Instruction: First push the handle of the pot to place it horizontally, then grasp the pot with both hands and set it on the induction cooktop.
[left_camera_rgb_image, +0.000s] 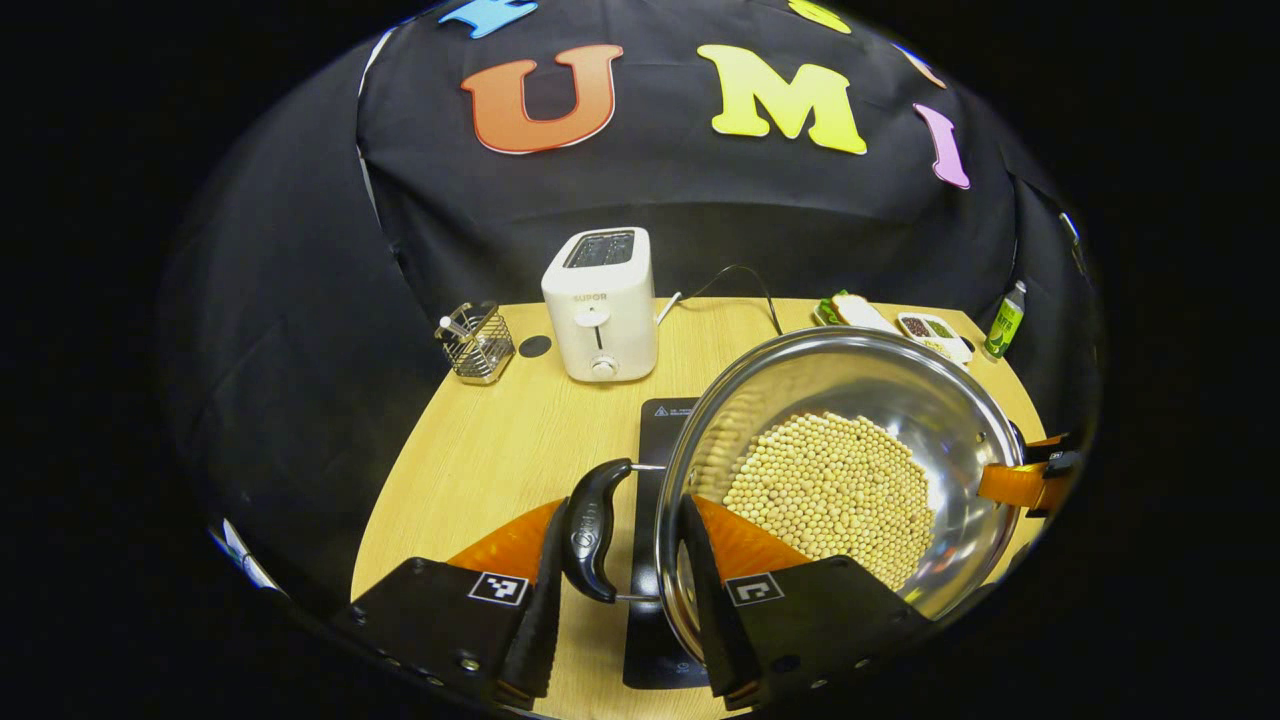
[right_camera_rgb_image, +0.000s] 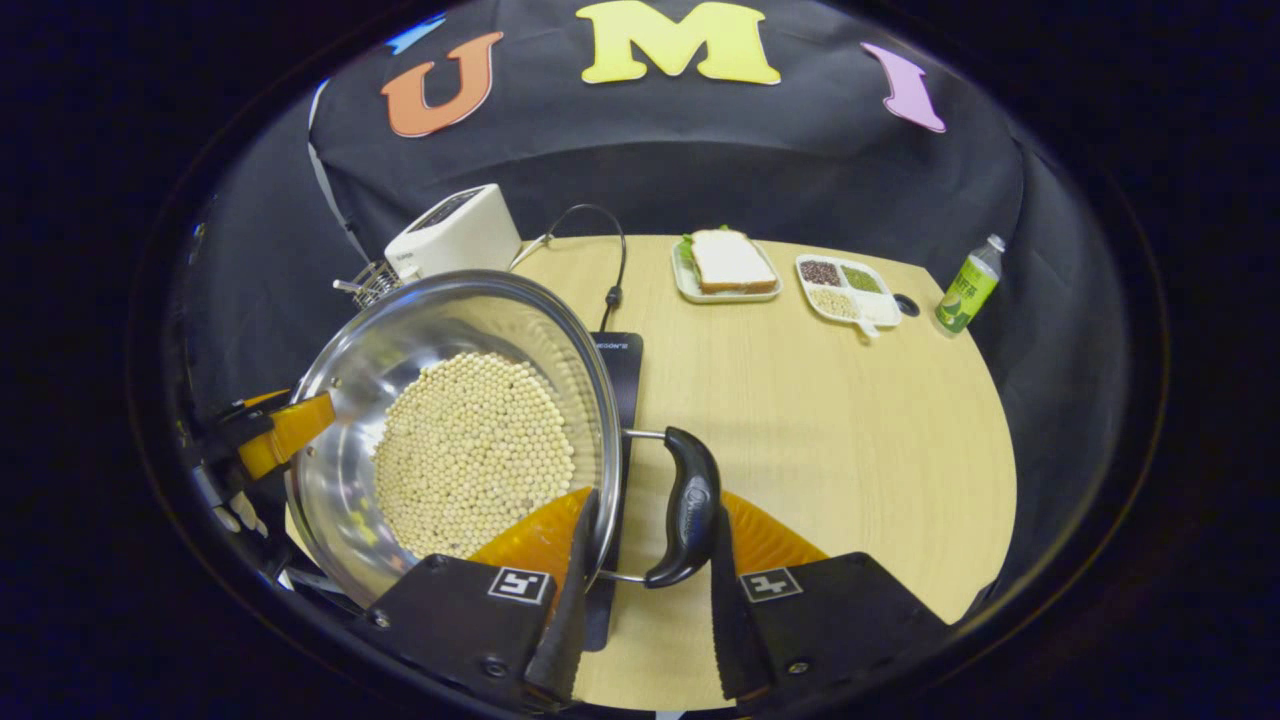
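Steel pot (left_camera_rgb_image: 850, 470), its bottom covered with pale beans (left_camera_rgb_image: 830, 495), sits between the 2 grippers over the dark cooktop (left_camera_rgb_image: 662, 420) near the table's (left_camera_rgb_image: 480, 450) front edge; whether it rests on the cooktop or hangs above it I cannot tell. The left gripper (left_camera_rgb_image: 618, 560) has its fingers spread around 1 black side handle (left_camera_rgb_image: 598, 525), 1 finger outside it and 1 inside the rim. The right gripper (right_camera_rgb_image: 648, 560) straddles the opposite handle (right_camera_rgb_image: 688, 520) the same way. Along the far edge stand a wire basket (left_camera_rgb_image: 478, 343), a white toaster (left_camera_rgb_image: 600, 305), a sandwich plate (right_camera_rgb_image: 728, 265), a divided dish (right_camera_rgb_image: 846, 288) and a green bottle (right_camera_rgb_image: 966, 285).
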